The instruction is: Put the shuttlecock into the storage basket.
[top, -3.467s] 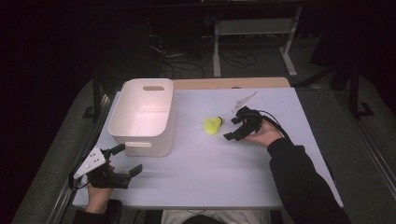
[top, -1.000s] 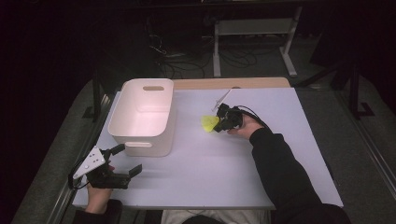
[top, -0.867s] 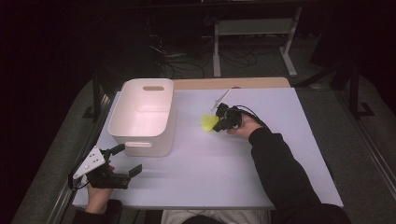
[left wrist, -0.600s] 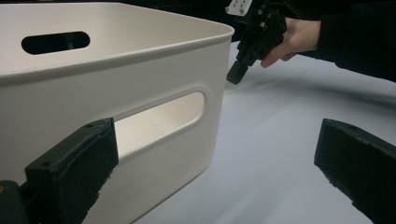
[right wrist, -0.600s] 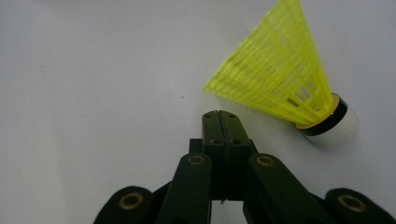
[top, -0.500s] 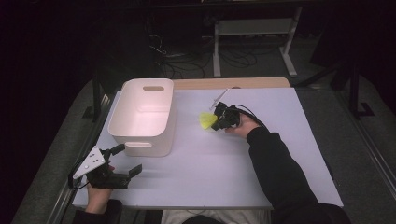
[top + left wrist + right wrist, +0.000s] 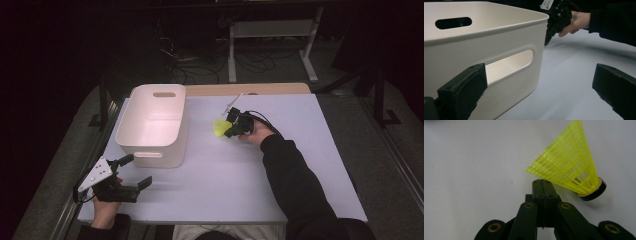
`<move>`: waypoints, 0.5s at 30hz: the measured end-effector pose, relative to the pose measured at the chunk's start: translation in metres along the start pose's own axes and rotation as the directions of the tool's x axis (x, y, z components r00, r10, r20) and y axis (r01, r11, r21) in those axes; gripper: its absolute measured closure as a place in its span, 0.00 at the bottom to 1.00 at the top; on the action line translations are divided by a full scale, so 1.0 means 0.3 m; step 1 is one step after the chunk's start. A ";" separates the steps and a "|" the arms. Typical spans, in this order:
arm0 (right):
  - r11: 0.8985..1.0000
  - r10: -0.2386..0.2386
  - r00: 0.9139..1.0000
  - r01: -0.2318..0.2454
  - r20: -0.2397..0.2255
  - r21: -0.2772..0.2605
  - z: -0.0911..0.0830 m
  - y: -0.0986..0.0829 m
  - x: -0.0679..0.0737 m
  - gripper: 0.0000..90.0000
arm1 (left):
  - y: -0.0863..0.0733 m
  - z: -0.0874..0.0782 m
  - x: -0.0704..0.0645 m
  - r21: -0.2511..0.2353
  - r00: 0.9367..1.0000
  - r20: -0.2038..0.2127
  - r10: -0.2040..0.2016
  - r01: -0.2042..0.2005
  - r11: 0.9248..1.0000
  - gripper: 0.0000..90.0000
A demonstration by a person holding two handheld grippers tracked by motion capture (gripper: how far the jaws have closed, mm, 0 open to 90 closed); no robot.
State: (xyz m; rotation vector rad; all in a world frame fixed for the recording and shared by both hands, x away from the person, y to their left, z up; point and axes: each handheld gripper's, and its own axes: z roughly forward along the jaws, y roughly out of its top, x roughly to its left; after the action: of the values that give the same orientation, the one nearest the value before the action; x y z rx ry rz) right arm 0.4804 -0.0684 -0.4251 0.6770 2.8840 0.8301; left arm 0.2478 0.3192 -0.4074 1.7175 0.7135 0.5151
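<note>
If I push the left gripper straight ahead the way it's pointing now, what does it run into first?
Most likely the white bin: in the left gripper view its handle wall sits just beyond the left gripper, whose jaws stand open, one jaw lined up with that wall. The other jaw faces bare table. Depth is hard to judge.

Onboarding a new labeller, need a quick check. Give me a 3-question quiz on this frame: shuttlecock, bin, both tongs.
1. True or false: the yellow shuttlecock lies inside the white bin.
2. The left tongs are: A) shut on the bin's handle; B) open, beside the bin's near wall; C) shut on the shuttlecock.
3. Which part of the shuttlecock do the shut right tongs appear to pinch?

Key
1. False: it is on the table, to the right of the bin.
2. B
3. The rim of the mesh skirt, not the black-banded cork end.
</note>
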 end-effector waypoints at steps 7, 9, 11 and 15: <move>1.000 0.006 1.000 -0.006 0.004 -0.008 0.015 0.022 -0.007 0.99 | 0.000 -0.001 0.000 -0.001 1.000 0.000 -0.001 0.001 1.000 0.00; 1.000 0.008 1.000 -0.008 0.009 -0.009 0.023 0.029 -0.012 0.99 | 0.000 0.000 0.000 -0.002 1.000 0.001 -0.001 0.001 1.000 0.00; 1.000 0.010 1.000 -0.009 0.012 -0.009 0.025 0.031 -0.014 0.99 | 0.000 0.000 0.000 -0.002 1.000 0.001 -0.001 0.001 1.000 0.00; 0.999 0.027 1.000 -0.026 0.017 -0.024 0.030 0.035 -0.028 0.99 | 0.000 -0.001 0.000 -0.002 1.000 0.001 -0.001 0.001 1.000 0.00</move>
State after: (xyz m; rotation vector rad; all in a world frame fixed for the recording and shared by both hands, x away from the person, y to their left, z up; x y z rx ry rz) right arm 0.4938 -0.0595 -0.4278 0.7178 2.8513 0.8559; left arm 0.2476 0.3193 -0.4073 1.7153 0.7126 0.5139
